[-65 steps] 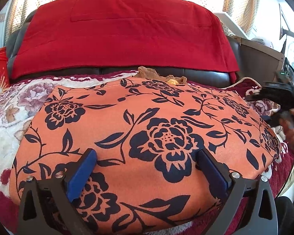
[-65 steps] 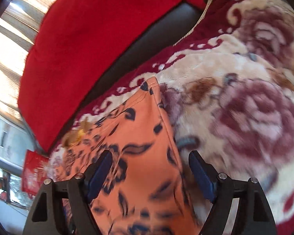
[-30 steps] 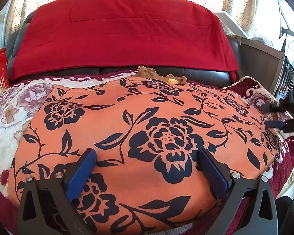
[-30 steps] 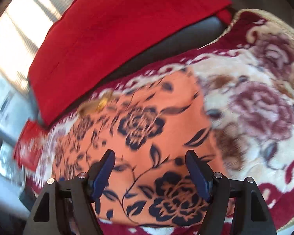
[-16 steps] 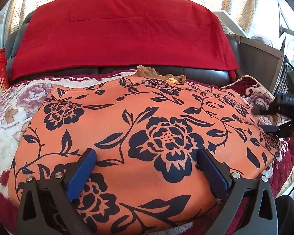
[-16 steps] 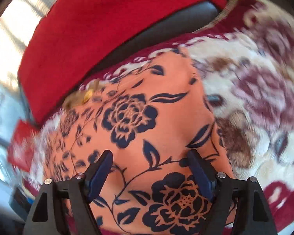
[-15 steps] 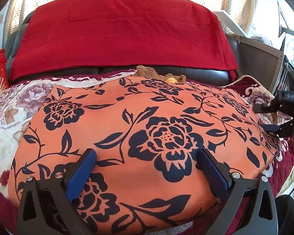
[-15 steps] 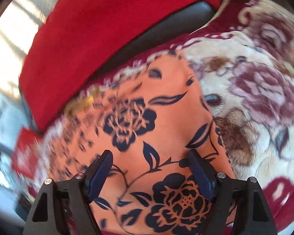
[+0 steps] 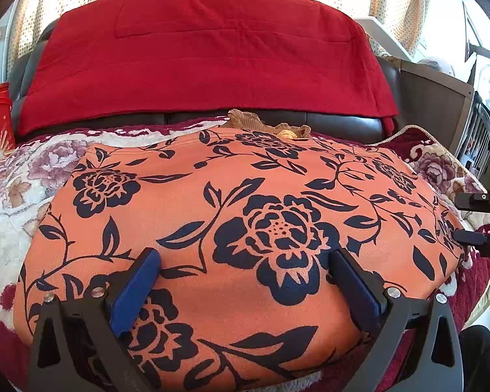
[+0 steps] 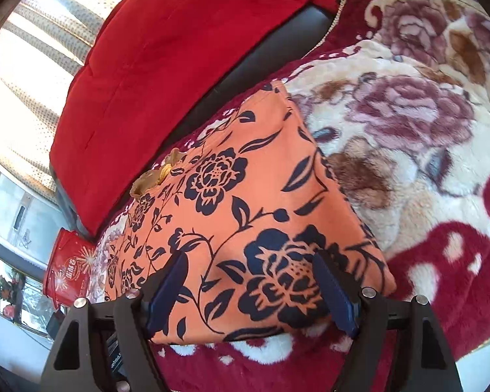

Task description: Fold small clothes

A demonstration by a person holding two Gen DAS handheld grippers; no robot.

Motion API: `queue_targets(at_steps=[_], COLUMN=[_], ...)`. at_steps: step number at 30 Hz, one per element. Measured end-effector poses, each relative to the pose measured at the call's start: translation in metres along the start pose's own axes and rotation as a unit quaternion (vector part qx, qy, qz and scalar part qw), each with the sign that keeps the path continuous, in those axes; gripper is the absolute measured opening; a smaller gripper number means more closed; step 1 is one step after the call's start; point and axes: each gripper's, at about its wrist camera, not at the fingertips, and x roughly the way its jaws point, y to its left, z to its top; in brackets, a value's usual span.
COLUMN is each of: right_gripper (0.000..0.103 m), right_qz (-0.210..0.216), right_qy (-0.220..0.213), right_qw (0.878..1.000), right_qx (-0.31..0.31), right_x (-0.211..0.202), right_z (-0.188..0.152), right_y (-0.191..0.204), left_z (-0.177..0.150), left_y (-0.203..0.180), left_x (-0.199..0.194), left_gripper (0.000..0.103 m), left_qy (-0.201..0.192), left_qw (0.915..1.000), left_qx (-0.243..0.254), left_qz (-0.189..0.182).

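An orange garment with a dark blue flower print (image 9: pixel 245 179) lies spread flat on a floral fleece blanket (image 9: pixel 23 196). My left gripper (image 9: pixel 243 254) is open, its blue pads hovering above the garment's near edge, with nothing pinched. In the right wrist view the same garment (image 10: pixel 238 202) runs away to the upper left. My right gripper (image 10: pixel 250 258) is open above its near right corner. From the left wrist view, the right gripper (image 9: pixel 464 218) shows at the far right edge beside the garment's right side.
A red throw (image 9: pixel 205 58) covers the dark sofa backrest. A tan lacy cloth (image 9: pixel 264 124) lies bunched behind the garment. A red box (image 10: pixel 68 268) stands at the sofa's left end. A brown cabinet (image 9: pixel 434 104) stands to the right. The fleece blanket (image 10: pixel 408 130) extends right of the garment.
The right gripper has shifted and rolled, so the garment's near right corner now lies under its fingers. Seen from the left, it sits lower at the right edge. The left gripper has stayed still.
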Motion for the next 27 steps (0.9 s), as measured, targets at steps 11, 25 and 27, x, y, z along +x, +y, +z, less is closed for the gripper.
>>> queue_targets(at_steps=[11,25,27], right_gripper=[0.081,0.081,0.081], right_qz=[-0.006,0.004,0.003], right_qy=[0.005,-0.029,-0.028], right_qw=[1.0,0.999,0.999], right_qx=[0.008,0.039,0.037], right_x=[-0.001,-0.016,-0.017], right_z=[-0.011,-0.031,-0.032], right_y=[-0.012,-0.019,-0.018], left_z=[0.0,0.001,0.001], left_y=[0.0,-0.001,-0.001], left_x=[0.0,0.0,0.0], left_gripper=[0.103,0.103,0.103], left_qy=[0.001,0.0,0.001], left_qw=[1.0,1.0,1.0], left_qx=[0.0,0.001,0.001], left_qz=[0.0,0.0,0.0])
